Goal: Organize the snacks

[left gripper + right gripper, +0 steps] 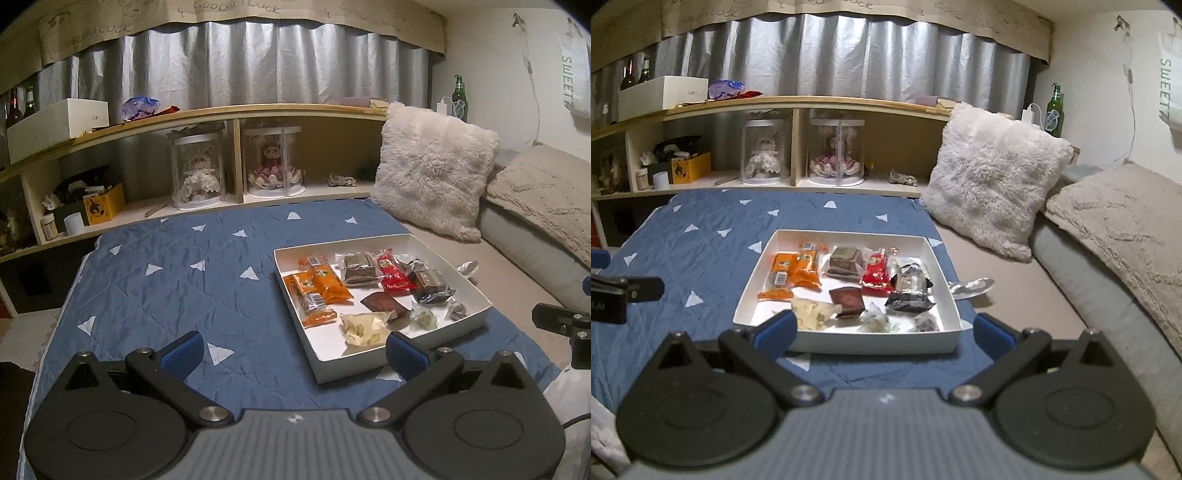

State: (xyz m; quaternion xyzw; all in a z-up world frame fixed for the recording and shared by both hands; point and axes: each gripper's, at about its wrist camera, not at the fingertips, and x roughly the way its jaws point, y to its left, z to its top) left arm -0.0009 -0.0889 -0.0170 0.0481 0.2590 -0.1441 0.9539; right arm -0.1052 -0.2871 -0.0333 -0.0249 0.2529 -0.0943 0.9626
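A shallow white box lies on the blue quilt and holds several wrapped snacks: orange packets, a red packet, dark chocolate-coloured packs, a brown square and a cream wrapper. A silvery wrapper lies outside the box on its right. My left gripper is open and empty, just before the box's near left corner. My right gripper is open and empty, straddling the box's near wall.
The blue quilt covers the bed. A fluffy white cushion and beige pillow lie to the right. A wooden shelf behind holds doll cases, bottles and boxes. The other gripper shows at each view's edge.
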